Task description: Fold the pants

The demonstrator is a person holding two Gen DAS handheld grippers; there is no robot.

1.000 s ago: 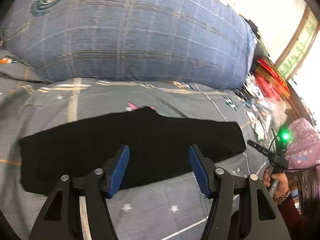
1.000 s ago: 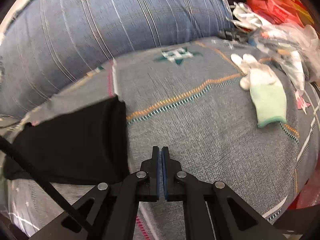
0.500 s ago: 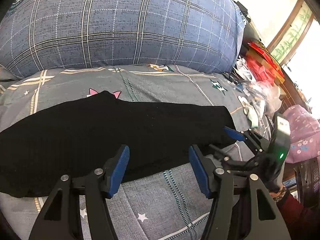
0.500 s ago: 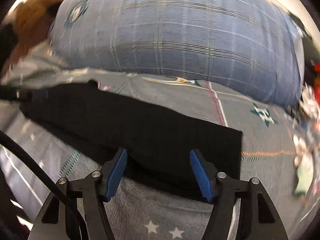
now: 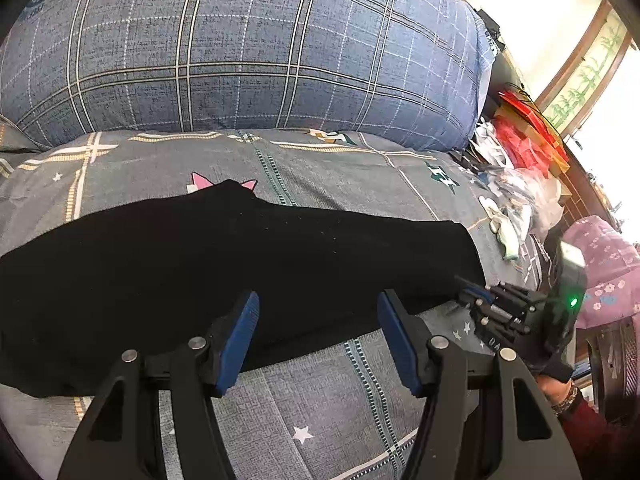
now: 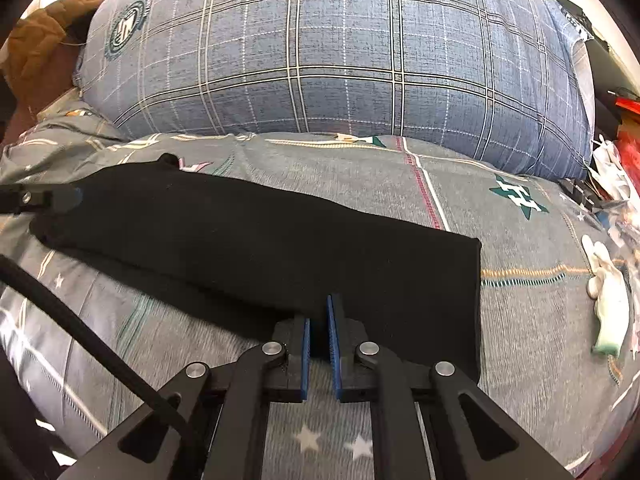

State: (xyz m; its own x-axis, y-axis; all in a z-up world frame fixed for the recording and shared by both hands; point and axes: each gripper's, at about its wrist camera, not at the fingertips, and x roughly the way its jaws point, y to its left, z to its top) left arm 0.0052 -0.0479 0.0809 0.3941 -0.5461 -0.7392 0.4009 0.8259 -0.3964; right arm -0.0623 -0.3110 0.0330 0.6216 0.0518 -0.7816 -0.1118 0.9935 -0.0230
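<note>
Half a second ago the right gripper (image 6: 318, 334) was wide; now it is almost clenched on the near edge of the black pants (image 6: 280, 248). At 9 o'clock, the left gripper (image 5: 318, 338) is spread, holding nothing. Pants lie long and flat on the bed (image 6: 520, 320). I think more folds are left.

No lettering can be read with certainty. The pillow (image 6: 340, 64) bears a round dark-green crest (image 6: 127, 27) at its upper left corner, its ring of letters too small to make out. On the sheet (image 6: 520, 320) below the pillow's right end sits a green star (image 6: 516, 196) with white marks resembling "H".
</note>
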